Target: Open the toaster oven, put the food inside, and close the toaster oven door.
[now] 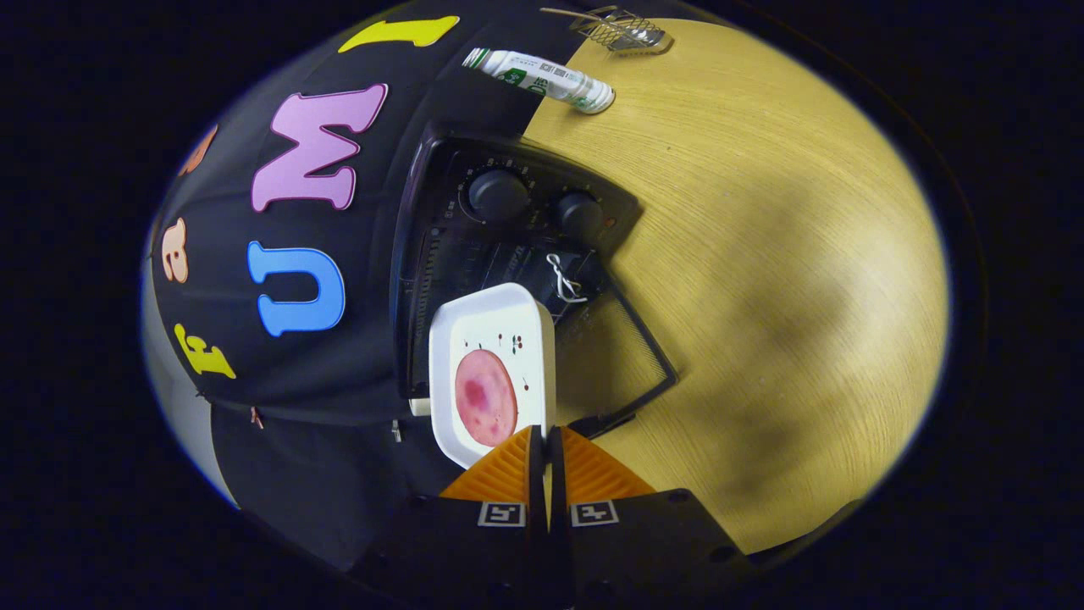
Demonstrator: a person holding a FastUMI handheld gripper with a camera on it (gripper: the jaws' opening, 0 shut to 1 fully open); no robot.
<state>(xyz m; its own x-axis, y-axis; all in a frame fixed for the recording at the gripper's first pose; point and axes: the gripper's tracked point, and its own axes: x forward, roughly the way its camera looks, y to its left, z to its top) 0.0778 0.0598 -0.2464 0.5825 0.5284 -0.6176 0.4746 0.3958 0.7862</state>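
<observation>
My gripper [546, 445] is shut on the rim of a white square plate [529, 326] that carries a round pink slice of meat [485, 396]. The plate hangs tilted just ahead of my fingers, in front of the black toaster oven [474, 246]. The oven's glass door [622, 356] lies open, folded down onto the wooden table, with its handle [603, 422] near my fingertips. Two round knobs [498, 195] sit on the oven's control panel. The plate covers part of the oven's opening.
The wooden table [762, 296] stretches beyond the oven. A white and green tube [542, 78] lies on it past the oven, and a wire mesh utensil [622, 31] lies farther off. The booth's black cloth wall stands behind the oven.
</observation>
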